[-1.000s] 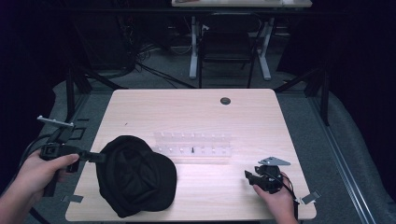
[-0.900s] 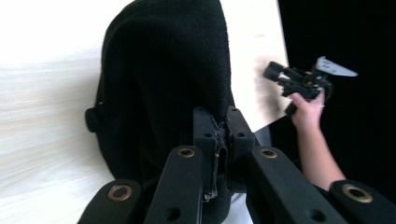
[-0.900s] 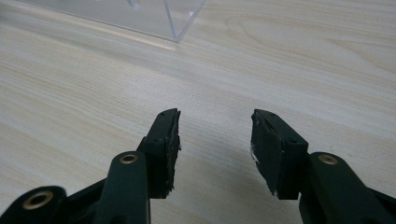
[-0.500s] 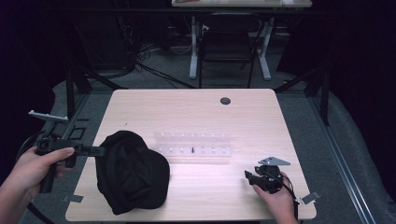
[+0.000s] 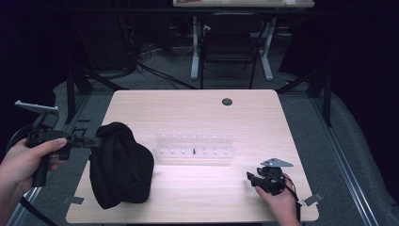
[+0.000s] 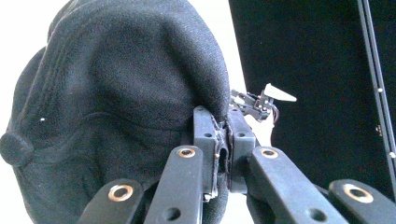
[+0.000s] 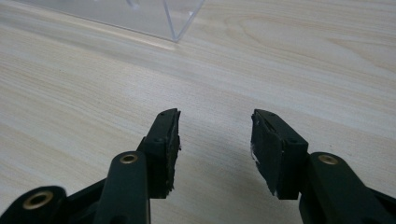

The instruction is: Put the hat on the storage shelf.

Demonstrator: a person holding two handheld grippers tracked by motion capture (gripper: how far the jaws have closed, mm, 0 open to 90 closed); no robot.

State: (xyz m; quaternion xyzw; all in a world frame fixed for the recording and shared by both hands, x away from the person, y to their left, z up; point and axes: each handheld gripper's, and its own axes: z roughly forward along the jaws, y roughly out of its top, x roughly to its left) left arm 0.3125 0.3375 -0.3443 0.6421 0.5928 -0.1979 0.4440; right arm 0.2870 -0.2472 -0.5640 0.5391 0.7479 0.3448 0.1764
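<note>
Item: black cap [image 5: 121,165], soft cloth, held at the table's [image 5: 197,113] eight o'clock corner, partly lifted and hanging crumpled from its upper left edge. Left gripper [image 5: 96,141] is seen at nine o'clock, just off the table's edge, its jaws clamped together on a fold of the cap's rim; in the left gripper view the cloth [image 6: 126,93] is pinched flat between the pads, the crown button lying at eight o'clock of that view. Right gripper [image 5: 251,178] is rested low on the table at five o'clock, jaws apart and nothing between them; in the right gripper view [image 7: 215,154] bare wood is seen between the pads, with a corner of the clear tray [image 7: 177,21] at twelve o'clock. Clear tray [image 5: 194,146], divided into small cells, is set at the table's centre, just beside the cap and not touched by it. Handling, as judged: light, limp, not fragile, not slippery; the crown is expected to sag and fold under a single hold. The stitched rim or the stiffer brim is judged the best place to be gripped, a second hold opposite being advised if the shape is to be kept.
</note>
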